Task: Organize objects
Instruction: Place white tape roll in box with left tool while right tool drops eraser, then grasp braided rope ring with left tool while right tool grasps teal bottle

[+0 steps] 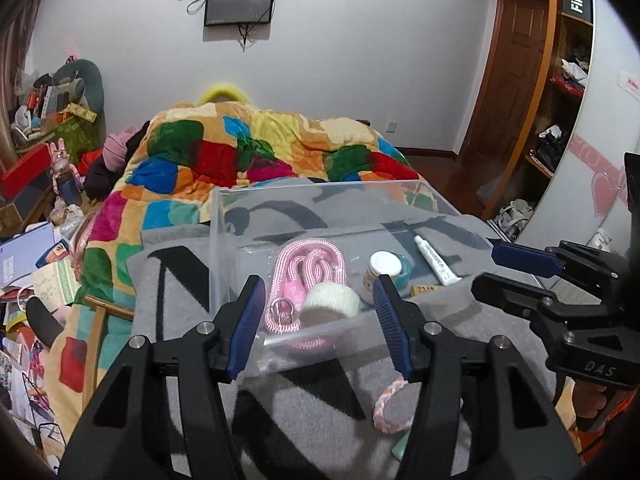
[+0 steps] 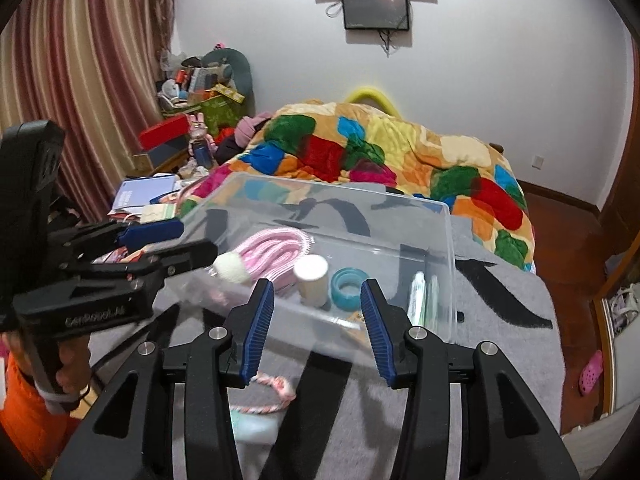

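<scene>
While both hand-held grippers, left (image 1: 318,320) and right (image 2: 318,322), hover released, the braided ring (image 1: 390,404) likely goes next into the clear bin (image 1: 224,248).

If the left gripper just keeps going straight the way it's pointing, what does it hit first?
Probably the near wall of the clear plastic bin. The left gripper is open and aimed at it, with the white bandage roll and pink rope leash inside just behind that wall. Depth is hard to judge.

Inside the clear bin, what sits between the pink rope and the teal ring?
In the right wrist view, a white-capped bottle stands between the pink rope and the teal ring inside the clear bin.
</scene>
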